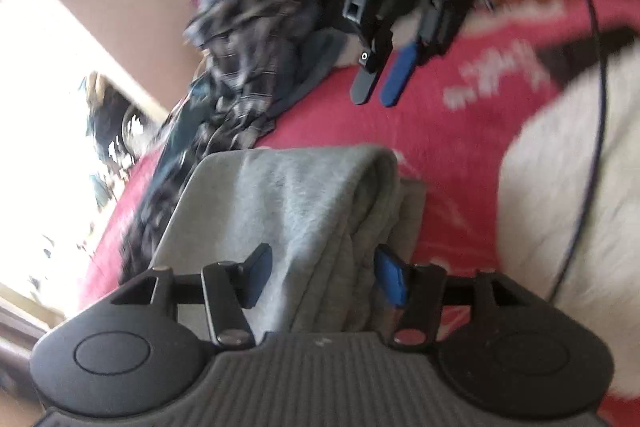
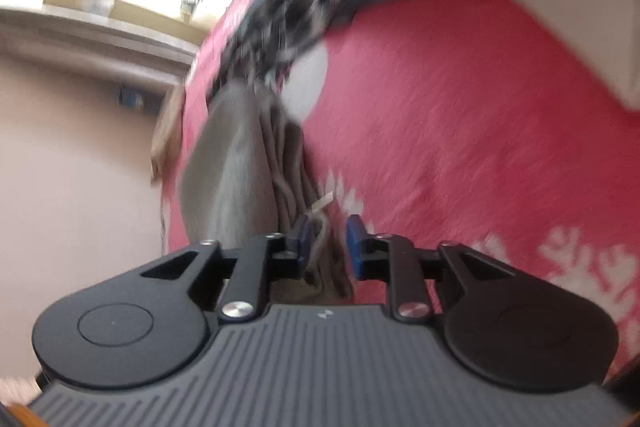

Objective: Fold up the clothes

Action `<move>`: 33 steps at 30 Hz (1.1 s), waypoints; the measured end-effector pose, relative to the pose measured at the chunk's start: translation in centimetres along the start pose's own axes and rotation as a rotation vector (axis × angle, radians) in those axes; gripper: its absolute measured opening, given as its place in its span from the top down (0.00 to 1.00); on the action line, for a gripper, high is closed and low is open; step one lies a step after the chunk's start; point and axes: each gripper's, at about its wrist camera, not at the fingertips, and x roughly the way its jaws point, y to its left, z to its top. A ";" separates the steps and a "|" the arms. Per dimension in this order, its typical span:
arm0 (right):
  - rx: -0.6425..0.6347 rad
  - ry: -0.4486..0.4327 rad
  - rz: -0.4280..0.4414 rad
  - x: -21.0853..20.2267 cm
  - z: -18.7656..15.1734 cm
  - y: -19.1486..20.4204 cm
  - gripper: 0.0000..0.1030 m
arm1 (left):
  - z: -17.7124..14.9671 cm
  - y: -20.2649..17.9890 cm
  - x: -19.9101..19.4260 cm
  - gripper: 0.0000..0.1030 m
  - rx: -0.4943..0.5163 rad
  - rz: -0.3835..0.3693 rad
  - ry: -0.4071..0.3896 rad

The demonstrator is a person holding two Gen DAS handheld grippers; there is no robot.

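Plaid heap [image 1: 248, 39]: dark checked clothes piled along the far left edge of the bed, apparently waiting their turn.
Grey garment [image 1: 296, 211]: folded into layers on the red blanket [image 1: 440, 147], just beside the heap; its folded edge faces the right gripper.
Left gripper [image 1: 320, 273]: jaws spread wide with the grey cloth running between them; whether the pads press it, I cannot tell; probably steadying the fold.
Right gripper [image 2: 330, 247]: jaws partly apart around the stacked grey edges and a small white tag [image 2: 322, 203]; no firm pinch shows; likely placed to gather all layers at once.
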 end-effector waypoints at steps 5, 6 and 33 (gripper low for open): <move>-0.062 0.008 0.012 2.7 1.9 2.9 0.46 | 0.3 3.7 -2.4 0.43 -0.284 -0.040 0.002; -0.081 0.017 0.017 3.6 2.4 3.7 0.42 | 0.1 4.6 -2.3 0.43 -0.344 -0.025 0.008; -0.188 -0.042 -0.043 10.3 7.5 7.6 0.50 | -5.4 4.7 2.0 0.41 -0.541 0.127 -0.038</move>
